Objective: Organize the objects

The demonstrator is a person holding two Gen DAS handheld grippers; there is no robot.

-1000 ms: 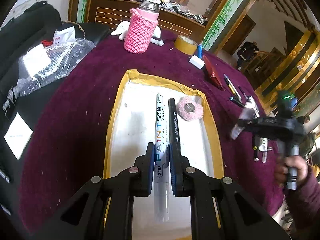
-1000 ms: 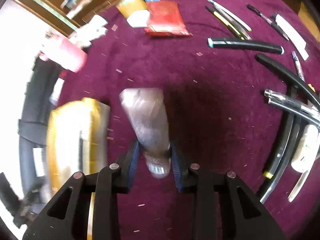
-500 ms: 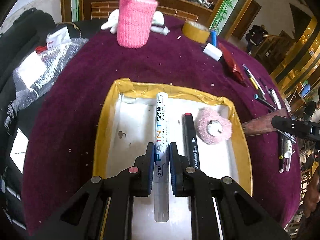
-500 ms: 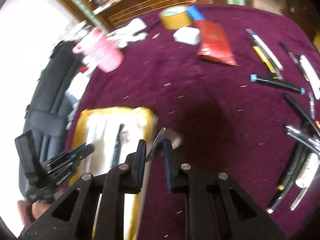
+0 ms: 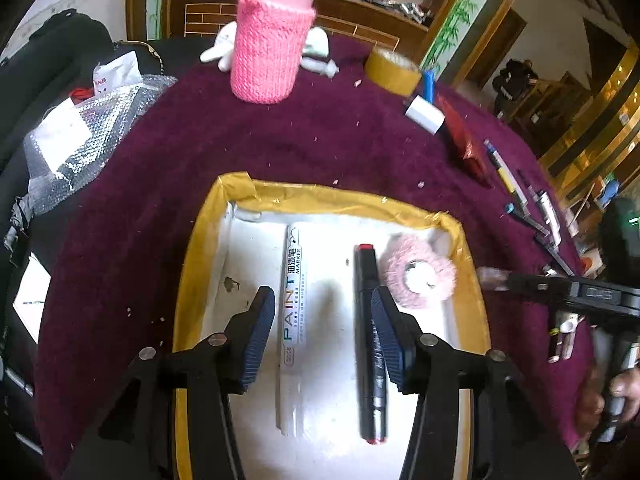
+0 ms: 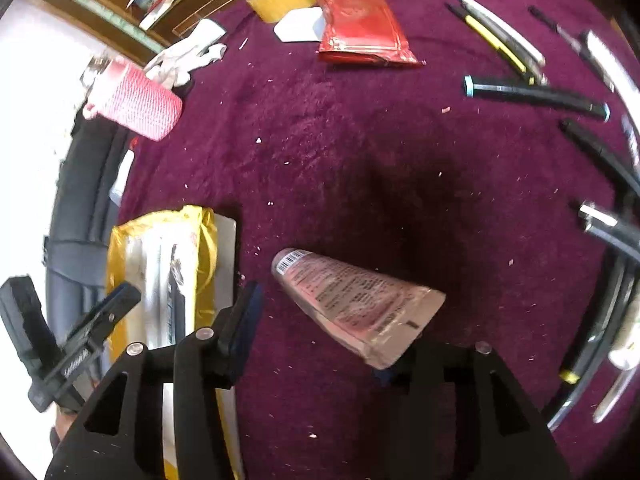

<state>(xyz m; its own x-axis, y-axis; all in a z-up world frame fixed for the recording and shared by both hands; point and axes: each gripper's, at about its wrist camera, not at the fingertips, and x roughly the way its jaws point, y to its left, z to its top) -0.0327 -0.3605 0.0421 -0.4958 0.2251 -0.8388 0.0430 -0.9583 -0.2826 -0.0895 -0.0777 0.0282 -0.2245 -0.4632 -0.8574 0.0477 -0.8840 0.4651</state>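
A white tray with a yellow taped rim [image 5: 320,198] lies on the purple cloth. In it lie a white paint marker [image 5: 292,312], a black marker [image 5: 370,344] and a pink fluffy disc [image 5: 418,276]. My left gripper [image 5: 323,336] is open above the tray, its fingers either side of the two markers, holding nothing. My right gripper [image 6: 320,320] is open over the cloth just right of the tray [image 6: 200,240]. A clear tube with printed text [image 6: 356,300] lies slanted between its fingers, its crimped end over the right finger. The right gripper also shows in the left wrist view [image 5: 560,292].
A pink knitted bottle [image 5: 270,48], yellow tape roll [image 5: 394,70], white block [image 5: 424,114] and red packet [image 6: 360,28] sit at the far side. Several pens and markers [image 6: 532,92] lie at the right. A bubble-wrap bag [image 5: 80,136] and black bag are on the left.
My left gripper opened and let go of the white paint marker, which now lies in the tray. My right gripper opened and the tube now lies loose between its fingers beside the tray.
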